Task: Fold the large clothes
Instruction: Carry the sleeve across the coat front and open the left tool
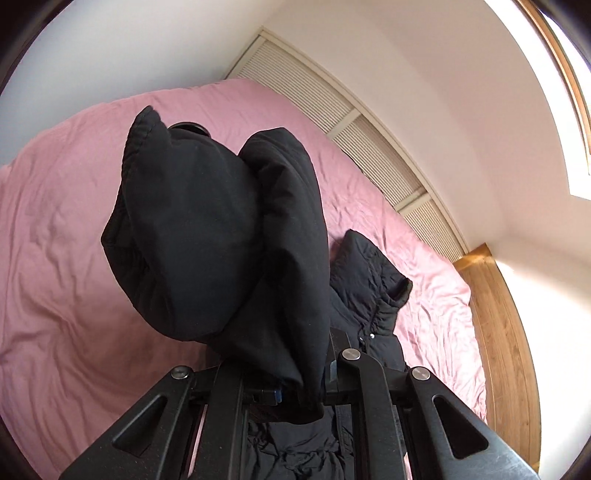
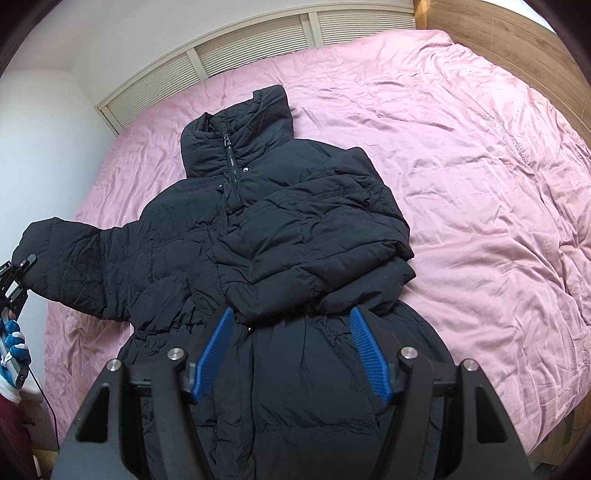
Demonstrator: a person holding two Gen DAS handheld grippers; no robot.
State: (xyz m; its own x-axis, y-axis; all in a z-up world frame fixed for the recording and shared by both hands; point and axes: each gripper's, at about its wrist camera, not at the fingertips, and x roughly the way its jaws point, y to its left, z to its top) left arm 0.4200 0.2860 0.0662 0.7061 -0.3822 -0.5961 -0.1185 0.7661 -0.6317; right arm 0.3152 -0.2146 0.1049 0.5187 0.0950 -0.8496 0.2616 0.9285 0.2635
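Right now, by the bed:
Coat: a black puffer coat (image 2: 280, 236) lies front up on the pink bedcover (image 2: 480, 184), collar toward the upper middle of the right wrist frame, hem toward the bottom edge.
Folded sleeve: one sleeve (image 2: 314, 251) is already laid across the chest, right of centre.
Lifted sleeve: the other sleeve (image 2: 85, 258) stretches out to the left edge of the frame, its cuff raised off the cover.
Left gripper (image 1: 295, 387): clamped tight on that cuff; in its own view the sleeve end (image 1: 207, 236) bulges up and fills the middle of the frame.
Right gripper (image 2: 291, 350): blue pads (image 2: 214, 354) stand apart, nothing between them, poised above the coat's waist.
Hand: a blue-and-white gloved hand (image 2: 14, 339) shows at the lower left edge.
Containers: I can see none in either view.
Edges: louvred panels (image 2: 258, 40) line the top of the bed; a wooden board (image 2: 498, 22) runs along the upper right.
Open room: wide bare cover to the right of the coat, a narrower strip to its left.
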